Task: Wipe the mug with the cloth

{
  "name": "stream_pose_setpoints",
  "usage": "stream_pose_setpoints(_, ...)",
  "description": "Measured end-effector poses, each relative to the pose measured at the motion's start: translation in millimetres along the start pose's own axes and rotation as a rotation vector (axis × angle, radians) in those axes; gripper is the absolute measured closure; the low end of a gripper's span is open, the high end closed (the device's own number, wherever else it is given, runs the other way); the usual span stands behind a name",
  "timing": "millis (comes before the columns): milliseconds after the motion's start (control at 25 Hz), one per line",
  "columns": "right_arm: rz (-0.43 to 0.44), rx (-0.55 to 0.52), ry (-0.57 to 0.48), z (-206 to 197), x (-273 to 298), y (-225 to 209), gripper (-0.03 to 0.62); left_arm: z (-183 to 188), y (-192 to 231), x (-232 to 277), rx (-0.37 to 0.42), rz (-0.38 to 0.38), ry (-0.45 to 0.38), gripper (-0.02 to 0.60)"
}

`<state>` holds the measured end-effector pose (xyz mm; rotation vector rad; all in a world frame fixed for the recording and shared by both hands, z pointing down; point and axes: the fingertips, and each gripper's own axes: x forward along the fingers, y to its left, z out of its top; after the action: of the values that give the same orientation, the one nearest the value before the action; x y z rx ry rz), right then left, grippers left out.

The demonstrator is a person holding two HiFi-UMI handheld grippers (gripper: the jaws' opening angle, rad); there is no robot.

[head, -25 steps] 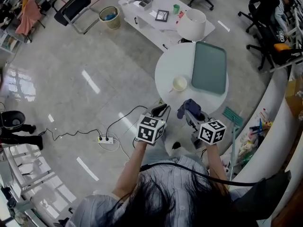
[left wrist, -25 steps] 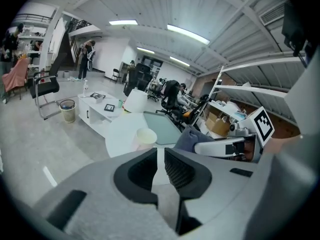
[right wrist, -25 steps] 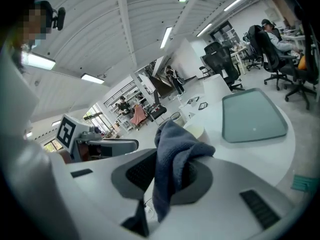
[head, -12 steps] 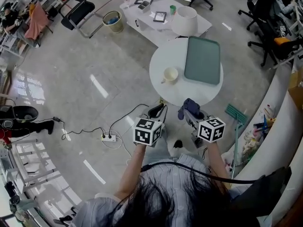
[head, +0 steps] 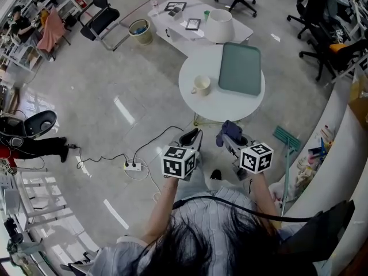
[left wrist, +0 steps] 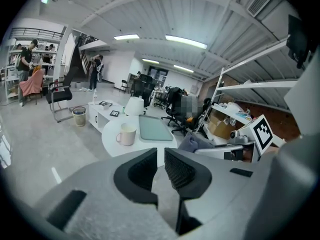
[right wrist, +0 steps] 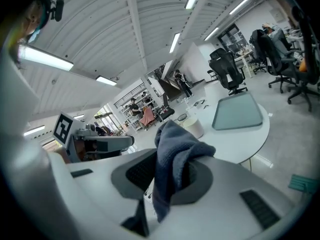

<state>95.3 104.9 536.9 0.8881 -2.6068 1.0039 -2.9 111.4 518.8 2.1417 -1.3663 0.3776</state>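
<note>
A cream mug [head: 200,84] stands on the left part of the round white table [head: 215,103], handle to the left; the left gripper view shows the mug [left wrist: 126,133] too. My right gripper [head: 227,135] is shut on a dark blue cloth [head: 229,130], which bunches above the jaws and hangs between them as the cloth [right wrist: 172,159] in the right gripper view. My left gripper [head: 191,137] has nothing in it, its jaws nearly together with a thin gap. Both grippers hover over the floor just short of the table's near edge.
A grey-green tray [head: 239,69] lies on the table's right half. Behind stand a low white table [head: 192,19] with a lampshade [head: 218,26], frames and a bin [head: 140,31]. A power strip [head: 131,166] and cables lie on the floor at left. Office chairs stand at the back right.
The round table and mug have slid up and left in the head view as the view shifted. Both grippers keep their pose and the cloth stays clamped.
</note>
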Motion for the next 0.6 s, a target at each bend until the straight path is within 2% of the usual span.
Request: stream_pose_setpoints(600,0.046,-0.077,0.004,-25,-29,41,0.514,-33,-29,-43,-0.020,0.032,-0.053,0.526)
